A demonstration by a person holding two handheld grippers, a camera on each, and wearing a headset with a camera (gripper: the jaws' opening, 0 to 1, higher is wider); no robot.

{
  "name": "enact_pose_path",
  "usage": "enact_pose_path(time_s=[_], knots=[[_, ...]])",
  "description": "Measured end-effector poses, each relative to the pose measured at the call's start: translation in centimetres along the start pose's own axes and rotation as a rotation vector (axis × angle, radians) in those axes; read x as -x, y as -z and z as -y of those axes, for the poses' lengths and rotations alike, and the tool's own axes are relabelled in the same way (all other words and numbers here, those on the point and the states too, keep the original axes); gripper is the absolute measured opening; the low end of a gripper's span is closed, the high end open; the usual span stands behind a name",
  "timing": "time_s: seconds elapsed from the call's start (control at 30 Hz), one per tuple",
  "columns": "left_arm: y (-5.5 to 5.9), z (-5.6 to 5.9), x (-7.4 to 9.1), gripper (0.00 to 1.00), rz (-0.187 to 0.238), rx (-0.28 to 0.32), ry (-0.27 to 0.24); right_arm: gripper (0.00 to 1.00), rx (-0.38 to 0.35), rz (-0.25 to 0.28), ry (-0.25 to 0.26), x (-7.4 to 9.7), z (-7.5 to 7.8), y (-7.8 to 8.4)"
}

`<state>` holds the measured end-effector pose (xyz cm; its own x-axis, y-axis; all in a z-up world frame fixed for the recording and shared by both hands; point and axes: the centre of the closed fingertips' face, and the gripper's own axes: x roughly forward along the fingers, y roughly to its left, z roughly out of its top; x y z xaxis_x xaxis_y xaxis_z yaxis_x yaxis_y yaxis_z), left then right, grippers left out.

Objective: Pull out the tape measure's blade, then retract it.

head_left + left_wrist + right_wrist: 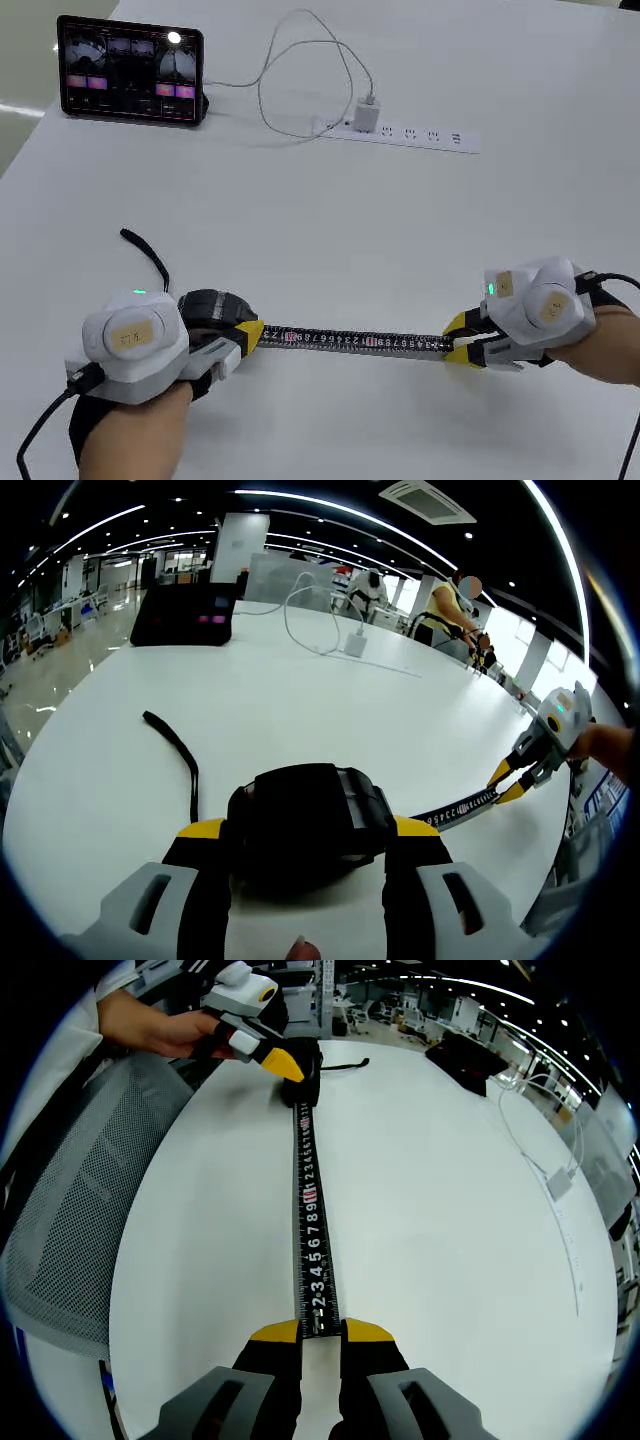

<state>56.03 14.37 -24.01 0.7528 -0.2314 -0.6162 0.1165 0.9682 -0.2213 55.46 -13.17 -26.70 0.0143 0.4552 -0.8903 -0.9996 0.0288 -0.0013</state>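
The black tape measure case [214, 310] rests on the white table [330, 220], and my left gripper [240, 338] is shut on it; its yellow-tipped jaws squeeze the case [310, 820] from both sides. The dark blade [355, 341] with white numbers runs flat to the right, a good length drawn out. My right gripper [461, 338] is shut on the blade's end. In the right gripper view the blade [312, 1230] runs straight from my right gripper [320, 1332] toward the case [305, 1068]. A black wrist strap [148, 256] trails from the case.
A tablet [131, 68] stands at the far left of the table. A white power strip [400, 133] with a plugged charger [366, 115] and looping cable lies at the back. A grey mesh chair [70, 1210] sits beside the table edge.
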Motion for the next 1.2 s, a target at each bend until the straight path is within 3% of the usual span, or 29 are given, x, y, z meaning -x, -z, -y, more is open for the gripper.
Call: enact_pose_path(time_s=[1.2], knots=[[0.03,0.05,-0.12,0.6,-0.001,0.013,-0.02,0.1,-0.01,0.007,0.0,0.0,0.07,-0.02]])
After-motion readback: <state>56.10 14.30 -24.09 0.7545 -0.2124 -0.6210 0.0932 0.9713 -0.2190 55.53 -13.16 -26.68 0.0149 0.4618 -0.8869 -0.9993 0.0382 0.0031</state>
